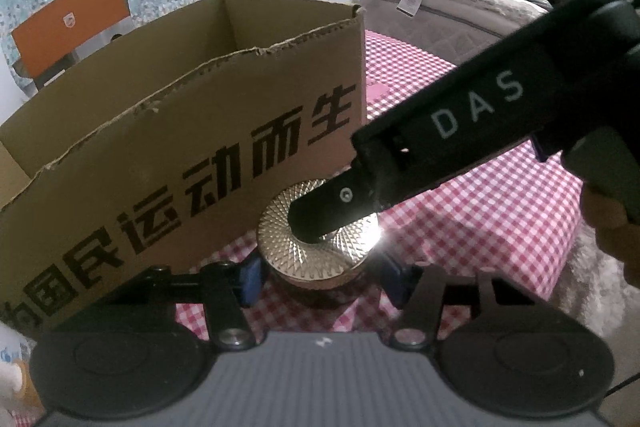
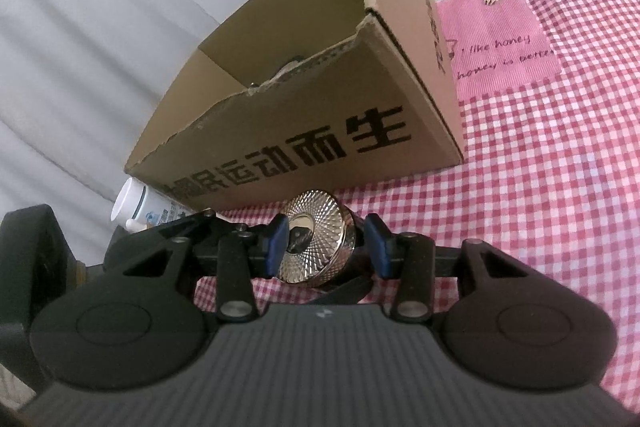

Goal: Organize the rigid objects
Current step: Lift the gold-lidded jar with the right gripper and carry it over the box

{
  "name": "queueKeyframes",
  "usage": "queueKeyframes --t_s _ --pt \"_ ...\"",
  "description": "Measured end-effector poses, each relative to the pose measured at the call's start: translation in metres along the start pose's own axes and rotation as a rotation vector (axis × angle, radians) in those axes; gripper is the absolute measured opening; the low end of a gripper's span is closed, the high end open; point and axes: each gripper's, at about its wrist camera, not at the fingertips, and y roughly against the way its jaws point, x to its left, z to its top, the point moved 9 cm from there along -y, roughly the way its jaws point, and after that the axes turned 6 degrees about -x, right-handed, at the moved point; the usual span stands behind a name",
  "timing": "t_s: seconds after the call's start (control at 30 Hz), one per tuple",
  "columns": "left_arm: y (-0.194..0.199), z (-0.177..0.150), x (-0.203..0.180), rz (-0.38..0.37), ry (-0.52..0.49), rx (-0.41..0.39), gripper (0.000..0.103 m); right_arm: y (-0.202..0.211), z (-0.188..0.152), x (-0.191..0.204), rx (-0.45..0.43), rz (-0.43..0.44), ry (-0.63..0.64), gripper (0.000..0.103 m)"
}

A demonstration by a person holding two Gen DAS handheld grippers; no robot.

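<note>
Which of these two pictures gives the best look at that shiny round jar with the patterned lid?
The right wrist view: the jar sits tilted between the right gripper fingers, its patterned lid unobstructed. In the left wrist view, the jar shows from above, in front of the cardboard box, but the other gripper's black finger covers part of its lid.

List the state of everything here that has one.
Jar: lid on, upright on the cloth.
Cardboard box: top open, upright.
White bottle: lying on its side beside the box.
Left claw: pads flank the jar; contact unclear.
Right claw: pads flank the jar; contact unclear.
</note>
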Motion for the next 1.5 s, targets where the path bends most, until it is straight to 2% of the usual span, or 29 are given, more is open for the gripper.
queueKeyframes --t_s 0.3,0.97,1.5 --pt "0.011 -0.007 -0.005 -0.011 0.005 0.009 0.058 0.007 -0.014 0.007 0.021 0.004 0.006 0.042" --pt "0.000 0.000 -0.005 -0.020 0.008 0.012 0.060 0.001 -0.014 0.004 0.038 0.007 -0.007 0.051" --pt "0.000 -0.002 -0.002 -0.019 0.018 0.005 0.059 0.000 -0.015 0.003 0.038 0.009 -0.007 0.052"
